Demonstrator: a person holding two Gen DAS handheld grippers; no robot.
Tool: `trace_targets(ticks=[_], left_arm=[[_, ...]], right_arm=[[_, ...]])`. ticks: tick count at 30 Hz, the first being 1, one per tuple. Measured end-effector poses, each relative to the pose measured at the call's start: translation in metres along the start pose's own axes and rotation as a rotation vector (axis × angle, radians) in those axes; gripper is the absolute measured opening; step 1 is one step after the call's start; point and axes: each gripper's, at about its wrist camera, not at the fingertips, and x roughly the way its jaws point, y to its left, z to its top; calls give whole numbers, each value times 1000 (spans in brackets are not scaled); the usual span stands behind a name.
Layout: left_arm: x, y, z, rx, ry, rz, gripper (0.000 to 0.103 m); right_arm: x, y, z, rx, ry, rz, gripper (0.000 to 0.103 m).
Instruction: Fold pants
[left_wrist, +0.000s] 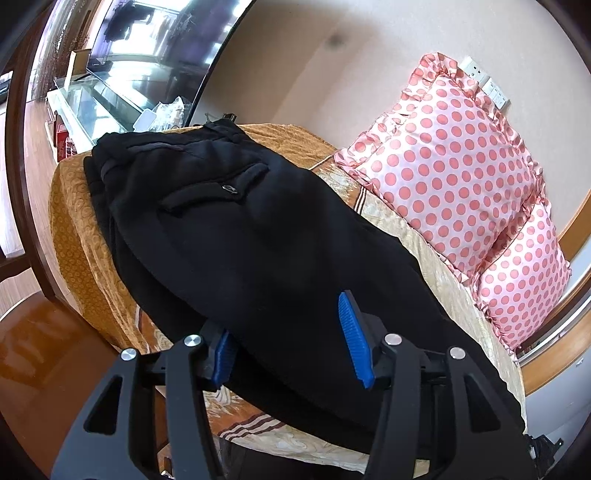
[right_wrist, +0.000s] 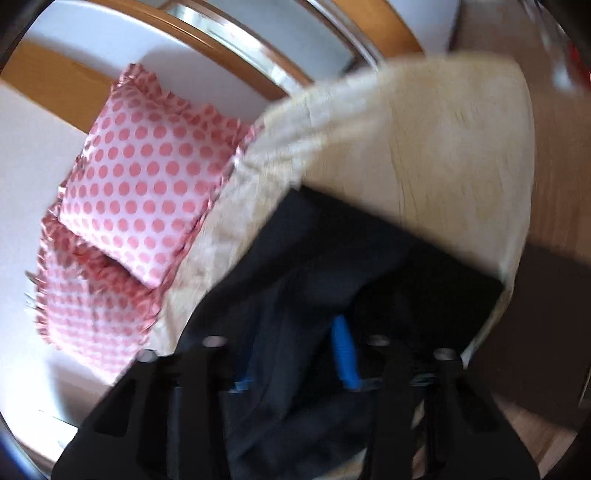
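Black pants (left_wrist: 236, 236) on gold bedspread (left_wrist: 74, 206), polka-dot pillows (left_wrist: 443, 173), left tool (left_wrist: 291, 343) apart, right tool (right_wrist: 295, 354) closed on pants

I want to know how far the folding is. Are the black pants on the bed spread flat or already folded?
Folded lengthwise: on the pants one leg lies over the other, doubled edges showing near the waistband.

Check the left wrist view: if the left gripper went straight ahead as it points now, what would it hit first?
Most likely the black pants. The left gripper already has its fingers either side of the fabric, which fills the line ahead; depth is hard to judge.
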Motion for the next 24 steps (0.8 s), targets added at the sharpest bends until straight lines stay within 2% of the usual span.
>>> trace_targets(ticks=[3, 5, 6, 7, 10, 11, 13, 16, 21, 22, 23, 24], left_arm=[[5, 0, 0, -3, 21, -11, 51], [7, 1, 0, -4, 30, -12, 51], [7, 0, -1, 2, 29, -13, 51], [7, 0, -1, 5, 31, -14, 51], [9, 1, 0, 12, 38, -18, 51], [9, 2, 1, 13, 41, -19, 51], [9, 2, 1, 10, 44, -22, 51], [10, 3, 1, 2, 44, -28, 51], [11, 4, 4, -13, 46, -34, 51], [11, 3, 5, -11, 44, -34, 49], [11, 3, 7, -6, 38, -29, 41], [10, 1, 8, 11, 27, -15, 27]], right_arm=[[-10, 20, 10, -169, -110, 46, 4], [-37, 34, 6, -311, -226, 95, 3], [-46, 37, 1, -360, -263, 73, 3], [-49, 32, -5, -378, -255, 3, 3], [-29, -7, -14, -270, -109, -112, 3], [-24, -16, -17, -242, -83, -120, 3], [-29, -26, -22, -212, -98, -95, 3], [-31, -19, -21, -240, -107, -118, 3], [-27, -20, -24, -220, -105, -105, 3], [-27, -20, -24, -227, -107, -109, 3], [-25, -19, -24, -230, -108, -112, 3], [-24, -18, -23, -233, -109, -112, 3]])
